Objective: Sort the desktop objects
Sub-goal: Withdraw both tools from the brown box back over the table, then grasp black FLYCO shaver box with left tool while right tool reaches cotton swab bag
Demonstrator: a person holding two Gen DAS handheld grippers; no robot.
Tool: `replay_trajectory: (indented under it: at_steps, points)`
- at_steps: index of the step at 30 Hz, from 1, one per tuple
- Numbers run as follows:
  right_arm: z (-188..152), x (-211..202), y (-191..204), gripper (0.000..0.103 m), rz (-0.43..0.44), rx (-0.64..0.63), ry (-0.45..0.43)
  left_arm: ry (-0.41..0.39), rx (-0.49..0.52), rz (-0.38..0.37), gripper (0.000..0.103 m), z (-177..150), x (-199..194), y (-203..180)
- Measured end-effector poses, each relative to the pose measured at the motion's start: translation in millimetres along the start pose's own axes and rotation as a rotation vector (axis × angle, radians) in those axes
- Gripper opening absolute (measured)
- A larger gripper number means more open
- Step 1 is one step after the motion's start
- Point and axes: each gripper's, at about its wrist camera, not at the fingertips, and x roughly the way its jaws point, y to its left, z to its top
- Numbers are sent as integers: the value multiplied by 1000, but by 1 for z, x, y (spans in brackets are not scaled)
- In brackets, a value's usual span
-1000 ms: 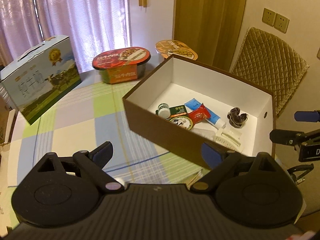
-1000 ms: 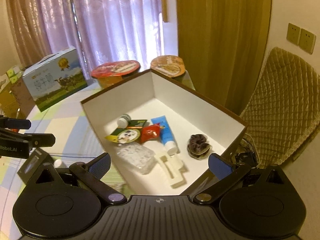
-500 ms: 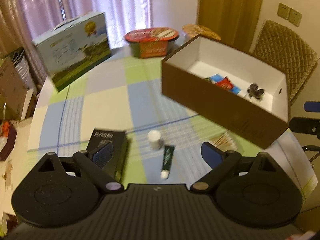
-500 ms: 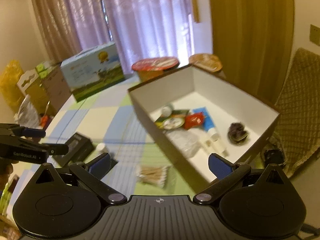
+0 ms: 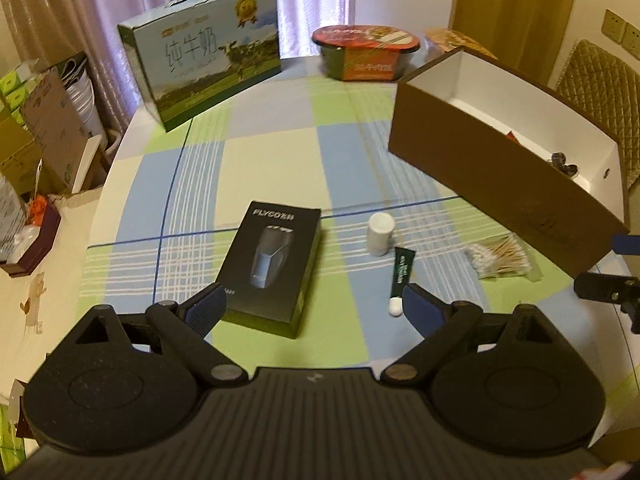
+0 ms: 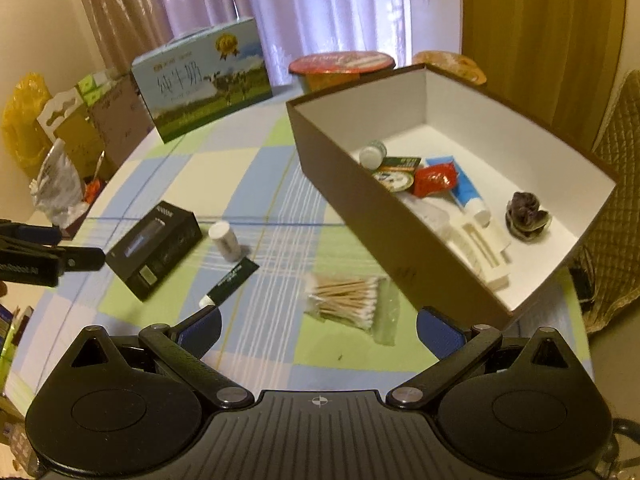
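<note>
A brown box (image 5: 500,172) (image 6: 384,224) with a white inside stands at the right of the checked table and holds several small items. On the cloth lie a black shaver box (image 5: 276,268) (image 6: 156,246), a white bottle (image 5: 380,234) (image 6: 225,240), a dark green tube (image 5: 402,280) (image 6: 230,282) and a bag of cotton swabs (image 5: 500,256) (image 6: 348,300). My left gripper (image 5: 316,312) hangs open above the near end of the shaver box. My right gripper (image 6: 320,330) is open and empty just short of the swabs. The left gripper (image 6: 40,256) shows at the left edge of the right wrist view.
A blue milk carton (image 5: 204,68) (image 6: 204,80) and a red-lidded food bowl (image 5: 366,52) (image 6: 340,66) stand at the table's far side. Cardboard boxes and bags (image 5: 44,128) crowd the floor on the left. A quilted chair (image 5: 600,108) stands behind the brown box.
Both grippers pulled back from over the brown box toward the near side of the table. The shaver box, bottle, tube and swabs have come into view. Both stay open.
</note>
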Motion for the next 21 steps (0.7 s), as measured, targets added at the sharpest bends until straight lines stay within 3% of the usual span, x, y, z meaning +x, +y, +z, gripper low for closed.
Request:
replay_trajectory:
  at_steps: [11, 21]
  points:
    - [-10, 48, -1, 101, -7, 47, 43, 40, -31, 11, 93, -4, 27, 19]
    - [-9, 91, -11, 101, -72, 114, 56, 98, -20, 18, 93, 2, 65, 32]
